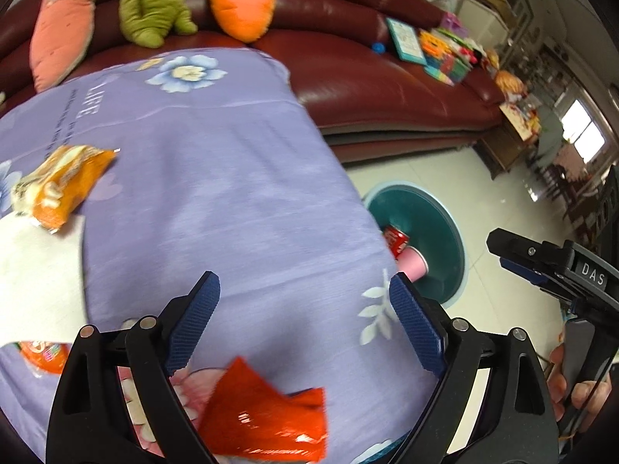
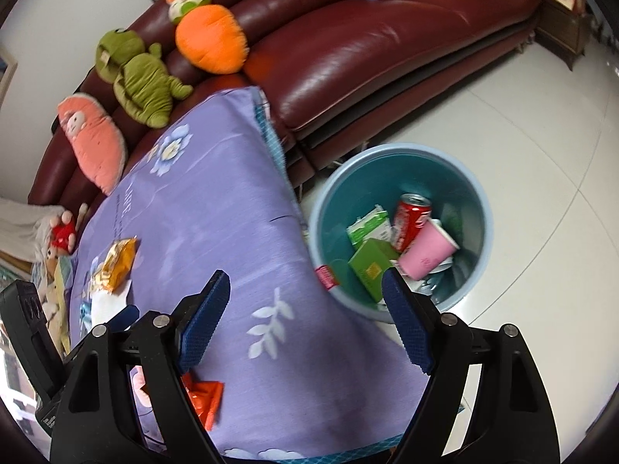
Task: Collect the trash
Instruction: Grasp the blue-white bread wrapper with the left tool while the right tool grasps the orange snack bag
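On the purple flowered tablecloth (image 1: pixel 232 193) a red wrapper (image 1: pixel 267 417) lies just below my left gripper (image 1: pixel 305 321), which is open and holds nothing. An orange snack packet (image 1: pixel 62 185) rests at the far left, partly on a white paper (image 1: pixel 38 270). Beside the table on the floor stands the teal bin (image 2: pixel 402 148), holding a red can (image 2: pixel 412 220), a pink cup (image 2: pixel 425 255) and green cartons (image 2: pixel 371 266). Over the table's edge next to the bin, my right gripper (image 2: pixel 305 317) is open and bare. The red wrapper (image 2: pixel 205 398) shows behind its left finger.
A dark red leather sofa (image 2: pixel 367 50) runs behind the table with plush toys (image 2: pixel 143 81) and an orange carrot cushion (image 2: pixel 211 40). Books and toys (image 1: pixel 437 50) lie at its far end. White tiled floor (image 2: pixel 522 135) stretches beyond the bin.
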`<state>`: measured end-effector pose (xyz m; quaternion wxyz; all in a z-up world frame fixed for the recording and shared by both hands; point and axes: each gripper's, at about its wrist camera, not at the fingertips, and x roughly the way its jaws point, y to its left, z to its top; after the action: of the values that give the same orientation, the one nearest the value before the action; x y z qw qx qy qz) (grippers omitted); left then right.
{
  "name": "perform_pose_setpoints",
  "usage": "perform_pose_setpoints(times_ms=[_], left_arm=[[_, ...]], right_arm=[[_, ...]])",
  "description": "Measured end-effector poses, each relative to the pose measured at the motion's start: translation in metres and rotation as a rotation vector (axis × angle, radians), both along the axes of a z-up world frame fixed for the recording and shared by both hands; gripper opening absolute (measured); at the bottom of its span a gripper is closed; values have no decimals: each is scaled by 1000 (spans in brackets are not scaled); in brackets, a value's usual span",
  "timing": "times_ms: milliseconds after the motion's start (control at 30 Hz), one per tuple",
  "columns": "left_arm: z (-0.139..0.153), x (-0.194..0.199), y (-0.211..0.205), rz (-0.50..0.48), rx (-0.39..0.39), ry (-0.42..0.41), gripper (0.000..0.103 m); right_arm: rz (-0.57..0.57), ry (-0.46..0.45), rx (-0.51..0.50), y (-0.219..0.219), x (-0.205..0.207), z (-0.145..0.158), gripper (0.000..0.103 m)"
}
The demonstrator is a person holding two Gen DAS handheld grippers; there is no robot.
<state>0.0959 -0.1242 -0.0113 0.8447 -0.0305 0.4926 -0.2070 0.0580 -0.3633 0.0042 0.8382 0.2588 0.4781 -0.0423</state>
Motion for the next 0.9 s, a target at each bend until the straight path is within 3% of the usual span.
perform_pose_setpoints(times_ms=[567, 900], left_arm=[[7, 0, 143, 216, -28, -24, 90], [13, -2, 241, 354, 4, -55, 90]], right_arm=[[239, 28, -79, 129, 41, 13, 77], [402, 50, -145, 215, 70, 16, 77]])
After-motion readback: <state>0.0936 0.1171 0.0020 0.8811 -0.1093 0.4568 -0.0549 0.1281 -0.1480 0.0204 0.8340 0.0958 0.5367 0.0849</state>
